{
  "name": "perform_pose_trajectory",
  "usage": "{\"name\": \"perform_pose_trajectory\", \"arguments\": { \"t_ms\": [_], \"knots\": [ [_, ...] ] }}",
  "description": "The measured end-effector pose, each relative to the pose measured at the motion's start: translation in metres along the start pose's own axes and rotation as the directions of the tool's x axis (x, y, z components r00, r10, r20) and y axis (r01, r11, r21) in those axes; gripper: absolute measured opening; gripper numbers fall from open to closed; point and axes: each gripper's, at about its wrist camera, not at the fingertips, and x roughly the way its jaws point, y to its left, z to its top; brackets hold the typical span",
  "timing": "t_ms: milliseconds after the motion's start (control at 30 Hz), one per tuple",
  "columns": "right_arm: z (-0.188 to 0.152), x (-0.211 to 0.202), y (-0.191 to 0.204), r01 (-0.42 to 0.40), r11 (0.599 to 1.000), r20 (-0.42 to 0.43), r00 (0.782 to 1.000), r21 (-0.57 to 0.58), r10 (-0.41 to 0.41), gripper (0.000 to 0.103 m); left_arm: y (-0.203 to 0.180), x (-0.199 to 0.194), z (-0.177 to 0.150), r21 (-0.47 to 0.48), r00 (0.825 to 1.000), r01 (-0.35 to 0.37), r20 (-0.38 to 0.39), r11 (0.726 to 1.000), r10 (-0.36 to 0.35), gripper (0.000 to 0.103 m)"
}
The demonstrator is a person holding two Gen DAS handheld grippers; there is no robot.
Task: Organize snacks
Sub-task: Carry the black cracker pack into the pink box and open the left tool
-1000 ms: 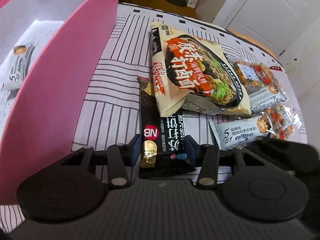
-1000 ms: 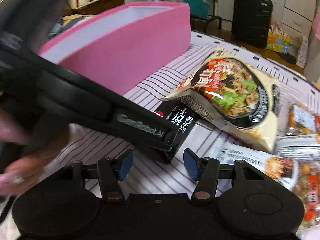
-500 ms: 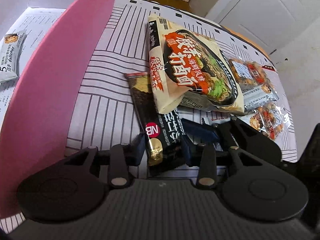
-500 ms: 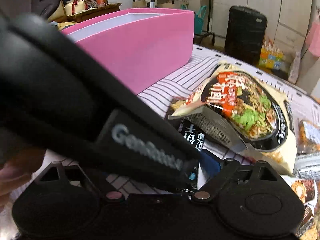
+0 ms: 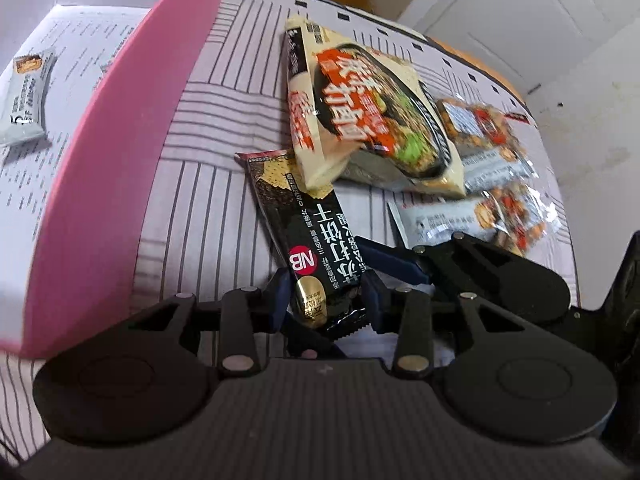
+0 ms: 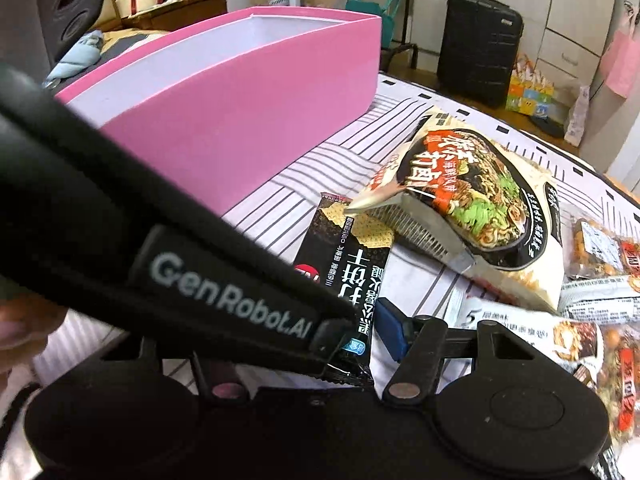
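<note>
black cracker pack pinched at its near end, far end still pinned under noodles

left gripper (image 5: 325, 300) clenched on the near end of the black cracker pack (image 5: 308, 236), blue pads pressing both long edges just above the crimped seal. pack lies aslant on the striped cloth (image 5: 208, 200), far corner tucked under the noodle bag (image 5: 360, 120). judged light, flat, a little stiff from the crackers inside, contents brittle; glossy film likely slick, so a grip across the width near the seal looks sound, firm but not crushing. best drawn out low and along its own length so the noodle bag slides off rather than levers the pack and snaps the crackers.

right gripper (image 5: 394, 264) sits just beside the left one, on the side of the peanut packs; jaws just been closing, partly apart, one blue pad (image 6: 394, 332) close by the cracker pack's edge. from the right wrist view the other finger is hidden behind the left gripper's black body, so contact with the pack cannot be told; no clear grasp seen.

noodle bag puffy, crinkly, light for its bulk, brick inside breakable; best taken by a flat edge. clear peanut packs (image 5: 480, 136) and a white-ended peanut pack (image 5: 472, 220) lie beyond, soft film, lumpy, slippery.

pink box (image 6: 240, 120) stands open just beside the pile; one white snack bar (image 5: 28, 100) already inside on its printed lining. most of the sorting judged still to do.
</note>
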Motion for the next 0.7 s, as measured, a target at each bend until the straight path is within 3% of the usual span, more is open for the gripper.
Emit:
{"name": "perform_pose_trajectory", "arguments": {
  "t_ms": [333, 700],
  "knots": [
    [0.010, -0.047, 0.035, -0.008, 1.000, -0.025, 1.000, -0.016, 0.008, 0.067, -0.014, -0.043, -0.016, 0.039, 0.998, -0.020, -0.056, 0.999, 0.022, 0.035],
    [-0.001, -0.101, 0.101, 0.039, 0.995, 0.044, 0.998, -0.093, -0.035, 0.067, -0.007, -0.108, -0.062, 0.040, 0.999, -0.016, 0.033, 0.999, 0.015, 0.035]
  ]
}}
